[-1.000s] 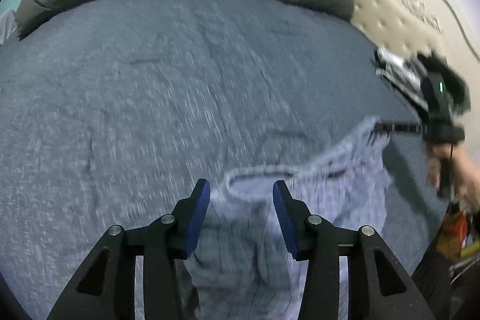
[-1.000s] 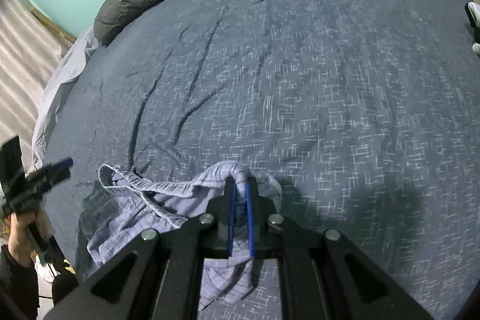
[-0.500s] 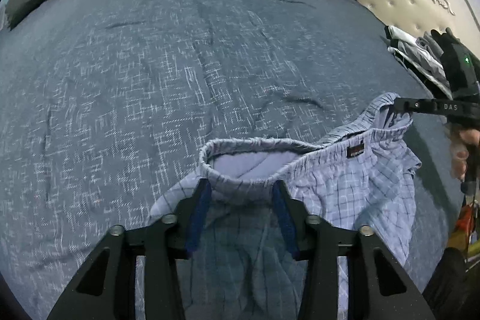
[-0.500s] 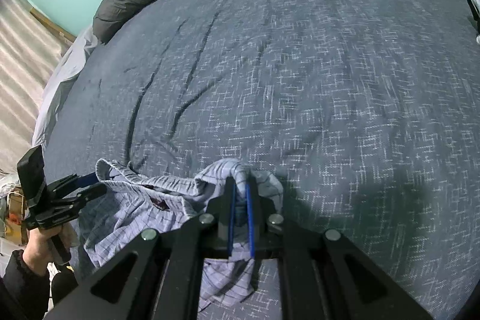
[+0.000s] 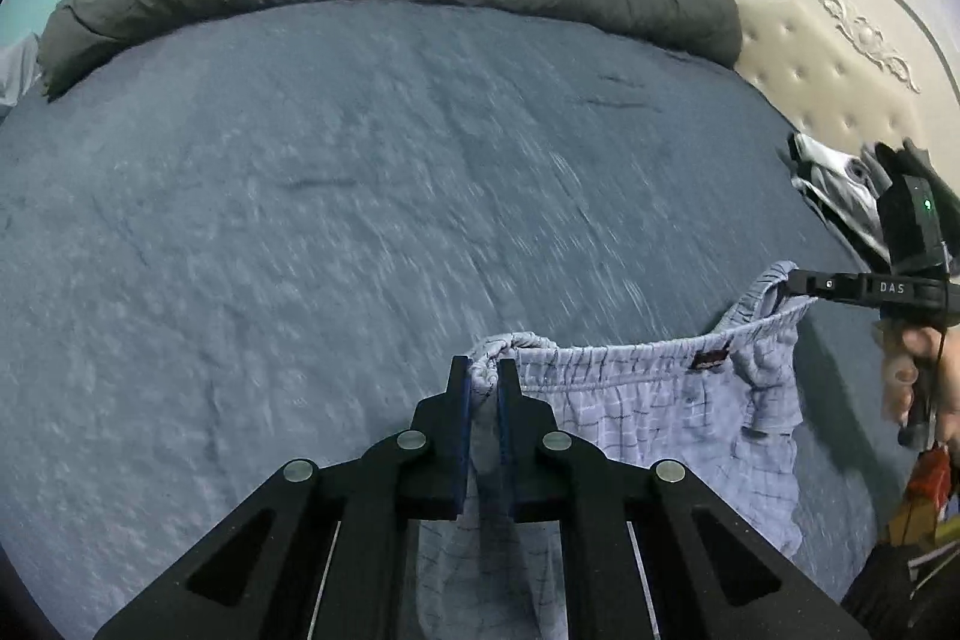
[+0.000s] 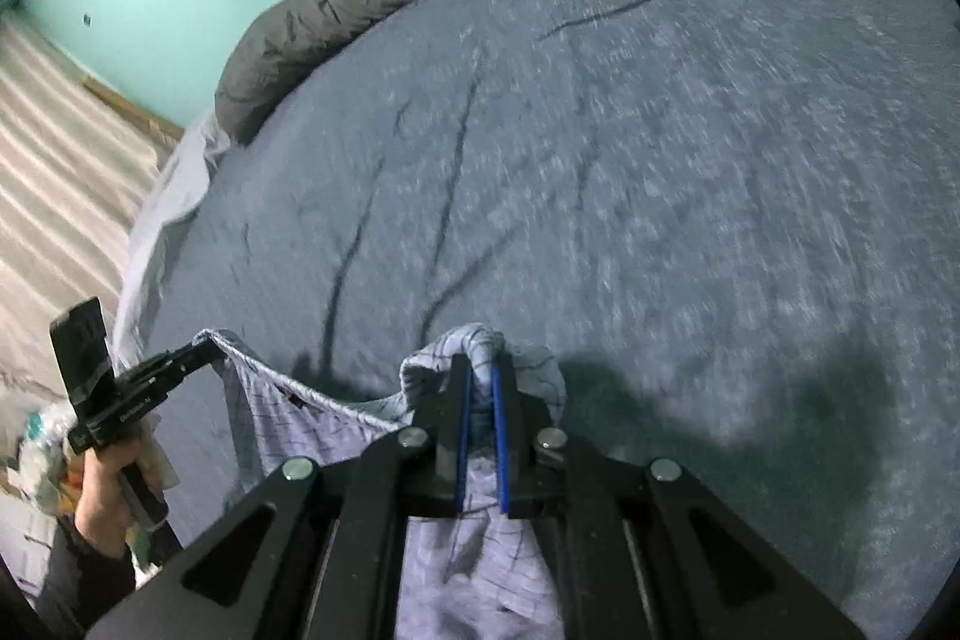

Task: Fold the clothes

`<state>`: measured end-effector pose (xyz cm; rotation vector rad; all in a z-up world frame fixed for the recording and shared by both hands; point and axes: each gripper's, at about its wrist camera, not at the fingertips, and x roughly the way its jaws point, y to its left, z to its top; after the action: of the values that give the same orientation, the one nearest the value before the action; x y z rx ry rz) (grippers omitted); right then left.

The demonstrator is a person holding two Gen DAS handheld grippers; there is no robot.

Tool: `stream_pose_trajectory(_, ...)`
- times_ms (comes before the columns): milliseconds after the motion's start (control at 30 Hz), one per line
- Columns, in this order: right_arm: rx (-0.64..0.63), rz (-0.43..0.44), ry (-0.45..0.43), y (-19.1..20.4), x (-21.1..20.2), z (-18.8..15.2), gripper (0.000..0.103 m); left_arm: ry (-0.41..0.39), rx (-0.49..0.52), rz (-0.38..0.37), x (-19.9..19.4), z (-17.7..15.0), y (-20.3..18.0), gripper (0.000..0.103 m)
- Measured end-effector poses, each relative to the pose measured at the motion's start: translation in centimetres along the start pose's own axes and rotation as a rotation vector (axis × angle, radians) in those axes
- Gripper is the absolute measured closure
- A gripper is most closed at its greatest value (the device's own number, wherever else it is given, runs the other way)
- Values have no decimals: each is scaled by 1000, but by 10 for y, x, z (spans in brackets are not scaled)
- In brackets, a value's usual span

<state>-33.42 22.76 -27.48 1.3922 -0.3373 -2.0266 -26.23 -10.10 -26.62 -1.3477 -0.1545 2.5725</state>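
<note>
**Hanging by its waistband: shorts between two grips**

Spanning both grippers, plaid shorts [image 5: 654, 418] hang above the bed [image 5: 360, 220], waistband running left-right. Left gripper [image 5: 483, 388] jaws clamped on one waistband end, right gripper [image 6: 478, 388] jaws on the other.

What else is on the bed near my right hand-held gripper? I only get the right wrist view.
Observer: A heap of black and white clothes lies just beyond the right hand-held gripper, against the cream headboard.
Operator: Does the left hand-held gripper grip the waistband properly?
Observer: Yes. The left hand-held gripper is shut on a bunched end of the waistband, and the shorts hang down between its fingers.
</note>
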Motion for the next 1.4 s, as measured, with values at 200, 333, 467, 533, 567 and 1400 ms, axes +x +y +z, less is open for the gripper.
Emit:
stream_pose_trajectory(200, 64, 19, -23, -1, 15, 34, 97, 7, -36, 14, 17, 20, 19, 95)
stream_pose_trajectory(333, 129, 17, -31, -18, 26, 51, 93, 32, -72, 5, 38, 22, 37, 95)
stream_pose_trajectory(467, 164, -19, -72, -35, 29, 61, 70, 54, -103, -2, 66, 22, 51, 95)
stream_pose_trajectory(533, 144, -20, -103, -43, 26, 60, 58, 55, -119, -8, 73, 20, 55, 95)
stream_pose_trajectory(567, 121, -28, -99, -45, 26, 58, 58, 56, -127, -11, 77, 19, 57, 95)
stream_pose_trajectory(1400, -221, -148, -10, -6, 88, 50, 96, 38, -128, -31, 96, 22, 54, 95)
